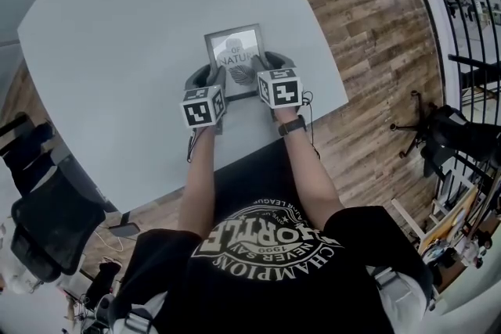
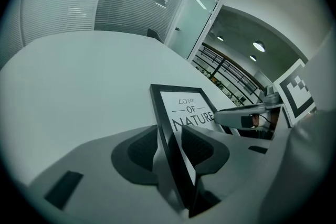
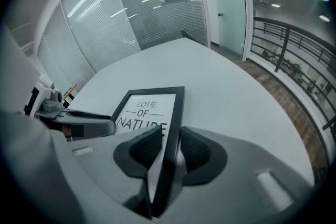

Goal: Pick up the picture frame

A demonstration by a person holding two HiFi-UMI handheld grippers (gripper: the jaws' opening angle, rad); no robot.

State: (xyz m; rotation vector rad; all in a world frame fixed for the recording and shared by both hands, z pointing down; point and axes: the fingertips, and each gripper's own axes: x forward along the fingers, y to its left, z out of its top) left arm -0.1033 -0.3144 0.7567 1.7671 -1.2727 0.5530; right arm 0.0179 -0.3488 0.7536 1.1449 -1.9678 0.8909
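A black picture frame point(image 1: 233, 51) with a white print reading "LOVE OF NATURE" lies on the grey table point(image 1: 117, 51). My left gripper point(image 1: 213, 76) stands at the frame's near left corner and my right gripper point(image 1: 270, 61) at its near right corner. In the left gripper view the frame's black left edge point(image 2: 173, 149) runs between the two dark pads of the left gripper point(image 2: 169, 144), with slim gaps on both sides. The right gripper view shows the frame's right edge point(image 3: 173, 123) between the pads of the right gripper point(image 3: 170, 147), again with a gap showing. Both grippers are open.
The table's near edge runs just in front of my body, with wooden floor point(image 1: 368, 4) to the right. A black office chair point(image 1: 47, 223) stands at the lower left and a chair base point(image 1: 430, 125) at the right. Glass walls and a railing point(image 3: 294, 44) lie beyond.
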